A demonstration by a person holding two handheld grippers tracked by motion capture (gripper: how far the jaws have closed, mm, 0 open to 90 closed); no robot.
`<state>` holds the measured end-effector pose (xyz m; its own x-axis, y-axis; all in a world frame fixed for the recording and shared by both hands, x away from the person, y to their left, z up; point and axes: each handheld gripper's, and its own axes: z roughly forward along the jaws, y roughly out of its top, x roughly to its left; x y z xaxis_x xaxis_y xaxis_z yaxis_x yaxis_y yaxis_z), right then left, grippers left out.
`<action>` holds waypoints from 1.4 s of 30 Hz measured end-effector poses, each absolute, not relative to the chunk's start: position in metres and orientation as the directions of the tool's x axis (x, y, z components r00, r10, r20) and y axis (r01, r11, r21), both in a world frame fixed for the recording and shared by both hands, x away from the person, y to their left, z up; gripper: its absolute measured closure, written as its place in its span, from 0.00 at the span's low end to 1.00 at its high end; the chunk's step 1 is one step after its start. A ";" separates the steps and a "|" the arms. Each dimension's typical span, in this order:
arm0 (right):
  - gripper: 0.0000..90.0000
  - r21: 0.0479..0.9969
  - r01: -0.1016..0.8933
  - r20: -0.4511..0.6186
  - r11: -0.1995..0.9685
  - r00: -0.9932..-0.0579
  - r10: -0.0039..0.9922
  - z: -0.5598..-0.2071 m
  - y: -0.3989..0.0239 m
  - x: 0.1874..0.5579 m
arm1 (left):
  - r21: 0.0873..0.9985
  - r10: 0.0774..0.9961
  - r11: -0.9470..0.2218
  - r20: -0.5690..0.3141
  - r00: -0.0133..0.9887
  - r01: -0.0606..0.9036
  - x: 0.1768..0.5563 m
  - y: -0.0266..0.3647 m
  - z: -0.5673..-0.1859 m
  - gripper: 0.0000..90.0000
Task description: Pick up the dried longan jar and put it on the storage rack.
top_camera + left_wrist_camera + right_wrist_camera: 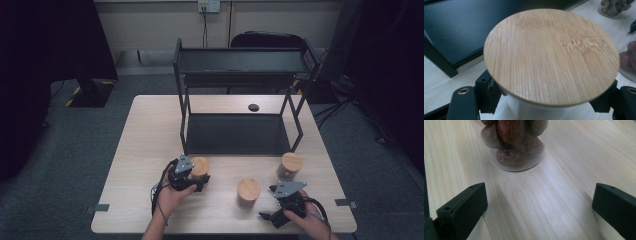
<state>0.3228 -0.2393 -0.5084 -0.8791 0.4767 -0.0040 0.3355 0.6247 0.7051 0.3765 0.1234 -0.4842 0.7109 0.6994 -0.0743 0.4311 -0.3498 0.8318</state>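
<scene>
Three jars with round bamboo lids stand on the pale wooden table (145, 150), all in front of one black two-level shelf rack (240, 107) set toward the far edge. The left jar (200, 166) sits just before the rack's front left leg, and the left tool (199, 179) is clamped around its body just under the lid; in the left gripper view the two black jaws press against the jar's pale wall on either side below the wide lid (551, 56). The middle jar (248, 192) stands alone near the table's front, between the two hands, and it is filled with dark red, wrinkled fruits, seen close through its clear base in the right gripper view (515, 142). The third jar (290, 166) stands by the rack's front right leg. The right tool (271, 202) rests low near the front right of the table with its jaws spread wide and nothing between them, the middle jar well ahead of the jaws. One small dark disc (253, 107) lies on the table behind the rack's lower shelf.
</scene>
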 end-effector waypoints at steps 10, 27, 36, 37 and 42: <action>0.00 0.705 0.335 -0.004 0.625 -0.879 0.477 -0.508 -0.239 0.323 | 0.833 0.698 -0.356 -0.064 0.713 0.423 0.389 0.114 -0.476 0.29; 0.00 0.705 0.336 -0.003 0.624 -0.879 0.477 -0.508 -0.239 0.323 | 0.846 0.719 -0.329 -0.064 0.692 0.420 0.410 0.107 -0.472 0.29; 0.00 0.705 0.336 -0.004 0.624 -0.879 0.477 -0.508 -0.239 0.323 | 0.850 0.721 -0.330 -0.053 0.690 0.410 0.419 0.100 -0.467 0.29; 0.00 0.705 0.336 -0.003 0.624 -0.879 0.477 -0.508 -0.239 0.323 | 0.850 0.721 -0.331 -0.053 0.691 0.410 0.420 0.100 -0.466 0.29; 0.00 0.705 0.336 -0.004 0.624 -0.879 0.477 -0.508 -0.239 0.323 | 0.848 0.723 -0.335 -0.047 0.689 0.410 0.425 0.096 -0.464 0.29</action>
<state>0.3228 -0.2393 -0.5084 -0.8790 0.4769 -0.0041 0.3355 0.6244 0.7054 0.4251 0.0964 -0.4640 0.6889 0.7234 -0.0471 0.4098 -0.3351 0.8484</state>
